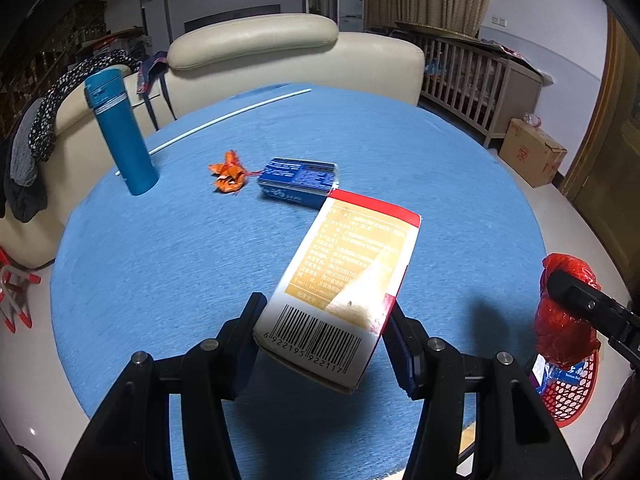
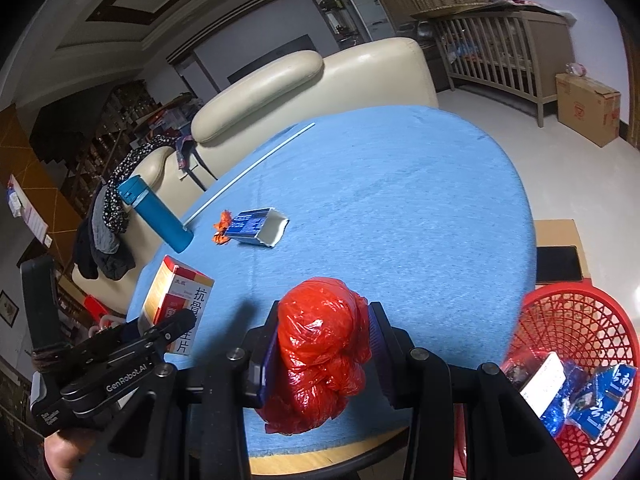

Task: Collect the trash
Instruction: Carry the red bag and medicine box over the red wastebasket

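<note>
My left gripper point(image 1: 324, 332) is shut on a white, yellow and red medicine box point(image 1: 344, 276) and holds it above the blue table; the box also shows in the right wrist view point(image 2: 180, 304). My right gripper point(image 2: 324, 332) is shut on a crumpled red plastic bag point(image 2: 320, 352), held over the table's near edge; the bag also shows in the left wrist view point(image 1: 560, 312). A blue carton point(image 1: 300, 180) and an orange wrapper point(image 1: 229, 174) lie on the table. A red mesh basket point(image 2: 580, 320) with blue packets in it sits at the right.
A teal bottle point(image 1: 120, 132) stands at the table's left, with a white rod point(image 1: 224, 120) behind it. A cream sofa point(image 1: 280, 52) is beyond the table point(image 1: 440, 160). A cardboard box point(image 1: 532, 152) and a wooden crib point(image 1: 472, 76) stand on the right.
</note>
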A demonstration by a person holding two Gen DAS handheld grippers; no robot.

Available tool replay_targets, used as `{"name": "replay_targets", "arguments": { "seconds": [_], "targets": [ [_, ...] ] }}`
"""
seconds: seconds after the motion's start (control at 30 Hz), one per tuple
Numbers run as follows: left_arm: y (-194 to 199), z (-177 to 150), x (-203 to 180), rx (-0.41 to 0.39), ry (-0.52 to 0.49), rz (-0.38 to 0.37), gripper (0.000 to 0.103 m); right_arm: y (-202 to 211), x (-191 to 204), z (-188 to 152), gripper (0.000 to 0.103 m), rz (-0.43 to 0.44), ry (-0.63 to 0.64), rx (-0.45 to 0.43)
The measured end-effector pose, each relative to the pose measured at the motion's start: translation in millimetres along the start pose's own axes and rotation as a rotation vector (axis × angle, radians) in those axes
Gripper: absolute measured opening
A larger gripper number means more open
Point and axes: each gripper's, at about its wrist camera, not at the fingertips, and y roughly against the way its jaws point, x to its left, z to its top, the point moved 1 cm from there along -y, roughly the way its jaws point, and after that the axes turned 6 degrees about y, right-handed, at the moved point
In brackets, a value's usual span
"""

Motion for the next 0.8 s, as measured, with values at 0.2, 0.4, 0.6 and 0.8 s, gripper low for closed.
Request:
{"name": "replay_targets", "arguments": {
  "seconds": [0.2,0.4,0.6,0.8],
  "targets": [
    [-2.5,0.4,-12.9,0.005,-0.031,-0.016,0.058,8.7,-11.6,-0.6,0.043,-0.014,-0.018,-0.013],
    [-3.4,1.7,-33.4,0.005,-0.074,-0.048,0.058,21.3,-31.5,-4.6,0.043,-0.046,-0.051,-0.027],
    [-1.0,-2.8,-67.1,0.008,-0.142,-0.105,0.058,42.5,-59.7,-10.5,0.043,-0.102,-0.094,-0.047],
    [3.8,-8.0,-105.9,0.007,-0.212,-0.166,0.058,66.2,-96.4,-20.3,0.043,-0.172,-0.146,-0.059]
  ]
}}
